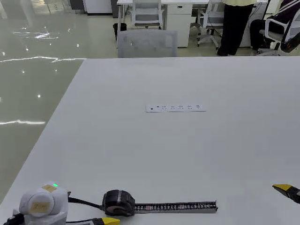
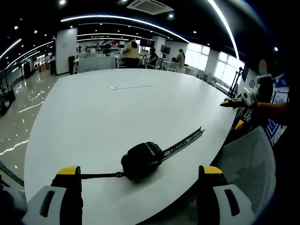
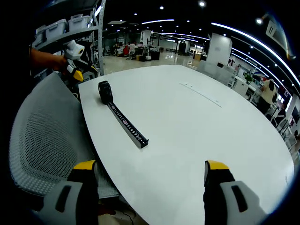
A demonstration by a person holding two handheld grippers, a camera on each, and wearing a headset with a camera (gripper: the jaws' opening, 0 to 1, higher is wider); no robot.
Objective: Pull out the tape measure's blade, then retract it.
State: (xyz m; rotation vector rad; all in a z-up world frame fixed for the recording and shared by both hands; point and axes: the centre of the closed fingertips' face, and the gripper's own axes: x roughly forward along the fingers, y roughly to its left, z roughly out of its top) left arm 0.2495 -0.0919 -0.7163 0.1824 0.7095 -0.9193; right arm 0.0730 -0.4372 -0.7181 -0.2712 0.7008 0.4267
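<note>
White tabletop, at whose near edge your black round tape measure lies, numbered blade already out, retraction left; left gripper and right gripper both gape wide, empty.

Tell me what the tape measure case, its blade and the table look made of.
Case: black, dull sheen on a rounded body, likely plastic or rubber.
Blade: thin flat dark strip with pale printed numbers, probably coated metal.
Table: plain white, smooth, mostly matte, possibly laminate; the look leaves it open.
</note>
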